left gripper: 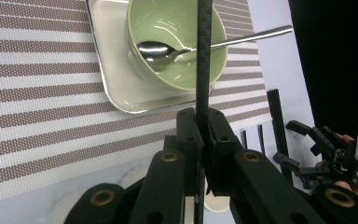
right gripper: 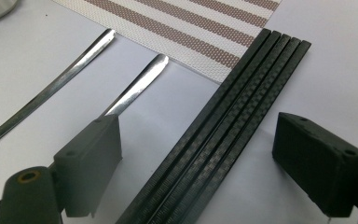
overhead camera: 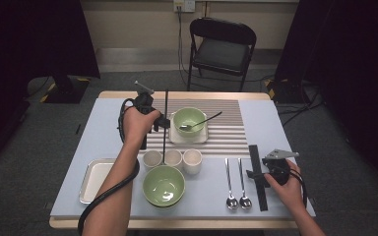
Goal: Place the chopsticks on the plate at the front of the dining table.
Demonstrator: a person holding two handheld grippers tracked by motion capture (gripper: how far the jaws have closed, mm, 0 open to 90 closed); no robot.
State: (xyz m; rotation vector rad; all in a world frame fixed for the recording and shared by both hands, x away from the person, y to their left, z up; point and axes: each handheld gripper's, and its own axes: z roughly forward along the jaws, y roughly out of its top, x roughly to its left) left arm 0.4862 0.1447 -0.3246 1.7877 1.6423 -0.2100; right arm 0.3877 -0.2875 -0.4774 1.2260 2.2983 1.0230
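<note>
Pale blue tabletop (overhead camera: 268, 123) w/ a striped mat (overhead camera: 226, 132) at its far half; grey carpet and a folding chair (overhead camera: 221, 49) beyond.

Step in hand (judged): table setting, chopstick placement.
- Left tongs (overhead camera: 161, 121): closed tight on one black chopstick (overhead camera: 166, 123), gripped near mid-length. The stick is held above the mat edge, just left of the small tray (overhead camera: 173, 136) that carries a green bowl (overhead camera: 189, 120) w/ a spoon (overhead camera: 204, 120) in it. In the left gripper view the stick (left gripper: 203, 60) crosses in front of bowl and spoon.
- Right tongs (overhead camera: 254, 173): jaws wide apart, nothing gripped, straddling the remaining bundle of chopsticks (right gripper: 223, 126), which lies flat on the tabletop right of two spoons (overhead camera: 237, 182).

Next move (judged): lower the held stick to lie flat beside the tray, then release. Needs the stick kept clear of the spoon handle and bowl rim. Right tongs then need to close on one stick only; the sticks lie touching side by side, so separating one looks fiddly.

Hard to make out:
- Whether the held stick's lower end touches the tabletop: cannot tell.
- Three cups (overhead camera: 173, 160) and a 2nd green bowl (overhead camera: 164, 186) sit near the front; the left forearm covers part of the empty tray (overhead camera: 94, 179).
- Stick count in the bundle: approx. four, the near ends are cut off in the right gripper view.
</note>
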